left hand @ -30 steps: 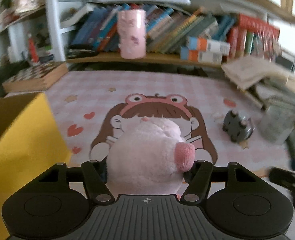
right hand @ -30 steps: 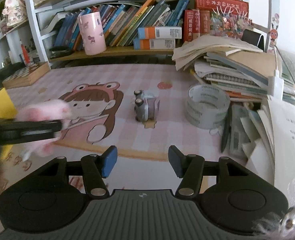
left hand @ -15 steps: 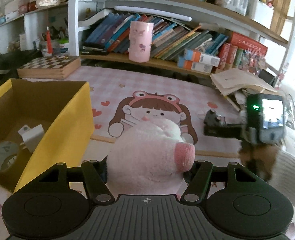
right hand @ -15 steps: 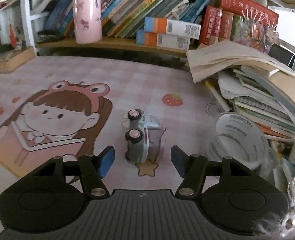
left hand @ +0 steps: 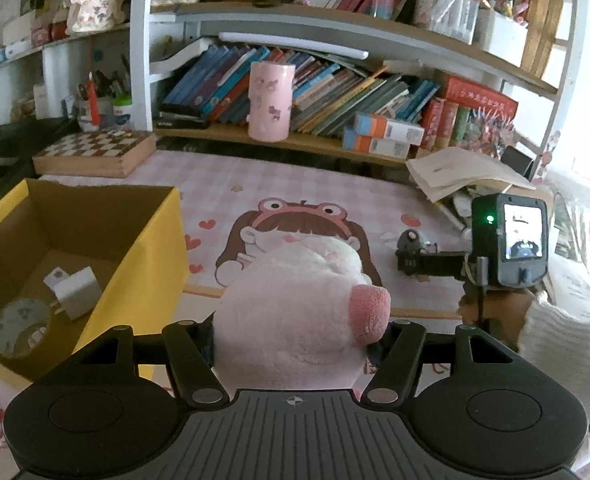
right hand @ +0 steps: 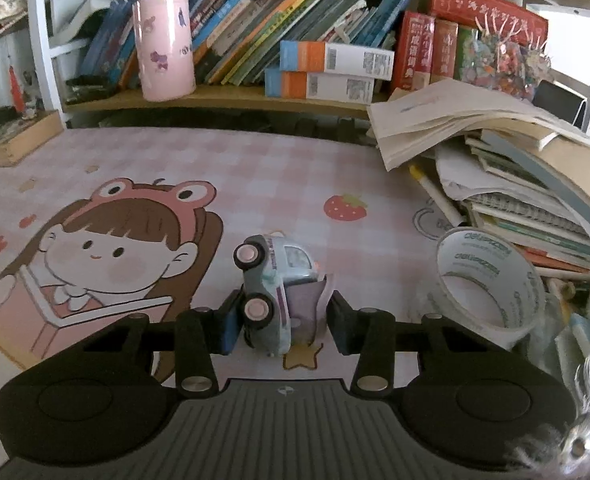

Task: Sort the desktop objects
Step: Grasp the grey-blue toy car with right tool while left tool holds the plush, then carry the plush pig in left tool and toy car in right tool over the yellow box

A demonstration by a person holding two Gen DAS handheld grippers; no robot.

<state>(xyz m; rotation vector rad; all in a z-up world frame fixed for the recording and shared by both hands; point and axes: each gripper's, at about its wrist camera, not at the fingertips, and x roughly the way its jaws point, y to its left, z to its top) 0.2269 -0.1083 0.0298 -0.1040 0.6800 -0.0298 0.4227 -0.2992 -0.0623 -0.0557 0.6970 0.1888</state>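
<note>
My left gripper [left hand: 295, 342] is shut on a pink plush toy [left hand: 295, 292], held in the air to the right of an open yellow box [left hand: 151, 248]. A small pale-blue toy car [right hand: 271, 280] lies on its side on the pink cartoon desk mat [right hand: 295, 184]. My right gripper [right hand: 281, 320] straddles it and its jaws are closing, the pads touching the car's underside and its open purple door. In the left wrist view the right gripper [left hand: 413, 258] shows at the right with the toy car [left hand: 411, 240] at its tips.
The box holds a tape roll [left hand: 19, 332] and a white charger [left hand: 75, 292]. A clear tape roll [right hand: 491, 280] and a heap of books and papers [right hand: 515, 184] crowd the right. A pink cylinder [left hand: 271, 100] and a chessboard box [left hand: 95, 152] stand at the back.
The left gripper rose and drew back with the plush, bringing the yellow box into view. The right gripper moved forward over the toy car and its jaws narrowed onto it.
</note>
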